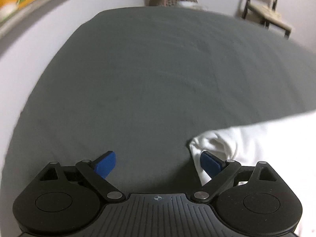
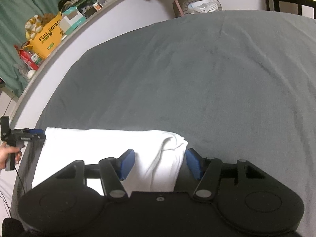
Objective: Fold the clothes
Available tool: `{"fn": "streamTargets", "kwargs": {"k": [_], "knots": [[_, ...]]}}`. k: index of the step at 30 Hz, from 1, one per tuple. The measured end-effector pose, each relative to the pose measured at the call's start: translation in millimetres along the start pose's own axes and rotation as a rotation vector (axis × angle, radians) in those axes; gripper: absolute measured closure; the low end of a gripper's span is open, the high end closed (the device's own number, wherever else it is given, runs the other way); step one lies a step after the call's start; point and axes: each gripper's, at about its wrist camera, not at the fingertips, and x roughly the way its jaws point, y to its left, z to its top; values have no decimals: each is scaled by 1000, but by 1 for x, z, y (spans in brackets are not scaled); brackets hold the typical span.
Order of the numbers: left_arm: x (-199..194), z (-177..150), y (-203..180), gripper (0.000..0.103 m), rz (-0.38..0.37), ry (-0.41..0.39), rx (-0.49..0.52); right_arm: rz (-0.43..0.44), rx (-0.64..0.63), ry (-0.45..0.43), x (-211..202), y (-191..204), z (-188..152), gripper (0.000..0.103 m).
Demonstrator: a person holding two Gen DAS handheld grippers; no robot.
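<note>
Both claws beside white garment (image 2: 110,148)

Bed sheet (image 2: 197,75): grey cloth, matt, faintly napped. Shirt (image 2: 102,144): white cloth, smooth, soft creases. Box (image 2: 48,37) at 10 o'clock: yellow printed cardboard.

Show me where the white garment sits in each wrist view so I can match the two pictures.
Left wrist view: the white garment fills the lower right, its bunched corner by the left gripper's right finger.
Right wrist view: the white garment lies folded across the lower left and centre, part of it between the right gripper's fingers.
Shared landmark: the grey bedsheet beneath it.
</note>
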Motion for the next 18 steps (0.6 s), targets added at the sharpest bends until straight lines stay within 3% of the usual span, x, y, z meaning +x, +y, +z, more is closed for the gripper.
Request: {"fn": "streamTargets", "kwargs": {"k": [3,5,7,11,16,18], "knots": [[-8,4,22,5,-199,-51,-150,19,-16,-15,-5,-2,5,45],[2,5,31,3,-269,-15,-244,31,-6,-13,-5,-5,10,45],[12,5,36,3,-288,29,-283,46,21,6,-2,-9,12,46],[15,-7,33,3,-340,40,-299,91,95,46,5,-21,9,48],[21,-10,15,3,-359,70,-214,140,147,41,12,-33,7,51],[22,3,-6,9,-356,71,-190,151,175,24,14,-38,8,54]]}}
